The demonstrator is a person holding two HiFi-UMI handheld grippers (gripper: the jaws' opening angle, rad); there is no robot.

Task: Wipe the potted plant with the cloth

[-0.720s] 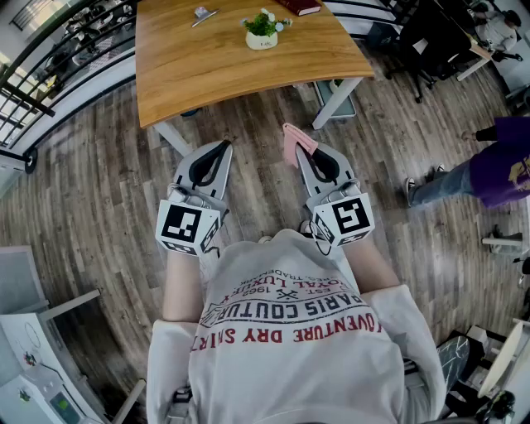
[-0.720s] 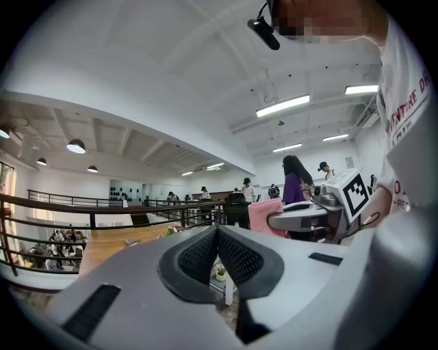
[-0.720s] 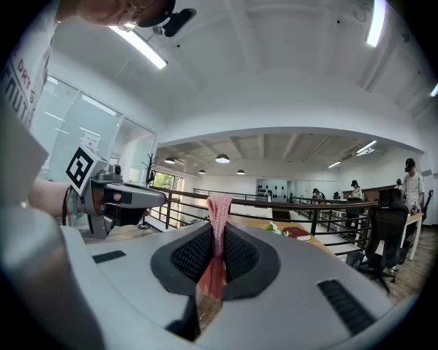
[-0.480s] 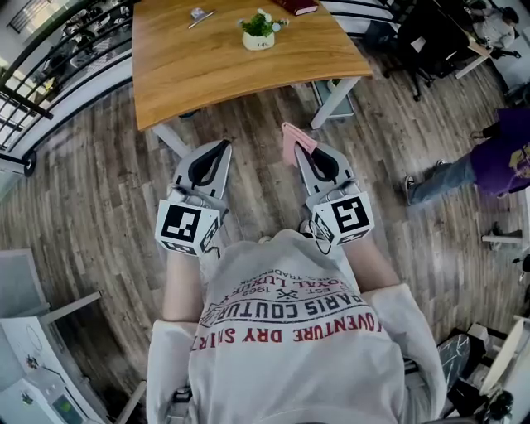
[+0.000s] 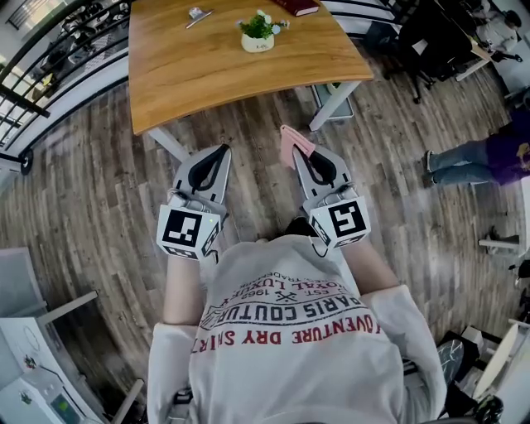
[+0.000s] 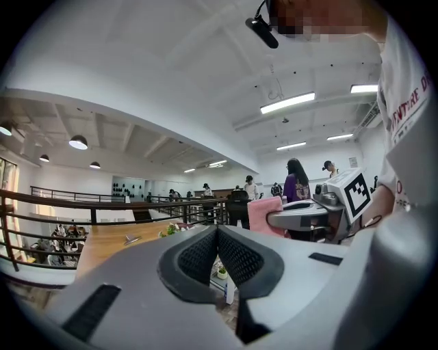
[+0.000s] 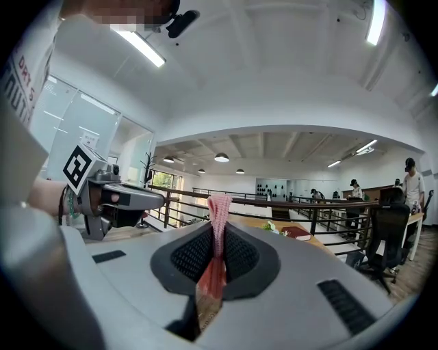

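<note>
standing on a wood-plank floor [image 5: 99,190] short of the tabletop [image 5: 215,83], with both tools held out side by side, roughly level, well apart from the tabletop's near edge.

in the right tool [image 5: 300,154]: a pink cloth [image 5: 290,141], pinched upright between the ribbed pads, top edge poking out past the tips, a darker fold hanging down below them. clamped tight on the fabric, going by the right gripper view.

in the left tool [image 5: 220,149]: nothing. clenched fully, pad against pad, as the left gripper view shows.

far across the tabletop, near its back edge and well away from both tools and from the cloth: the potted plant [image 5: 257,31], small, green with white blooms, upright in a pale pot. left of the plant, a small grey object [image 5: 197,14] with a thin pen-like stick beside it, too small to tell more. right of the plant and further back, at the very edge of the head view, a dark red book [image 5: 296,7].

off to the right on the floor, another person [image 5: 464,161] in jeans and a purple top, apart from the tabletop. along the left side, a black railing [image 5: 50,66]. under the tabletop, white legs at the near corners.
</note>
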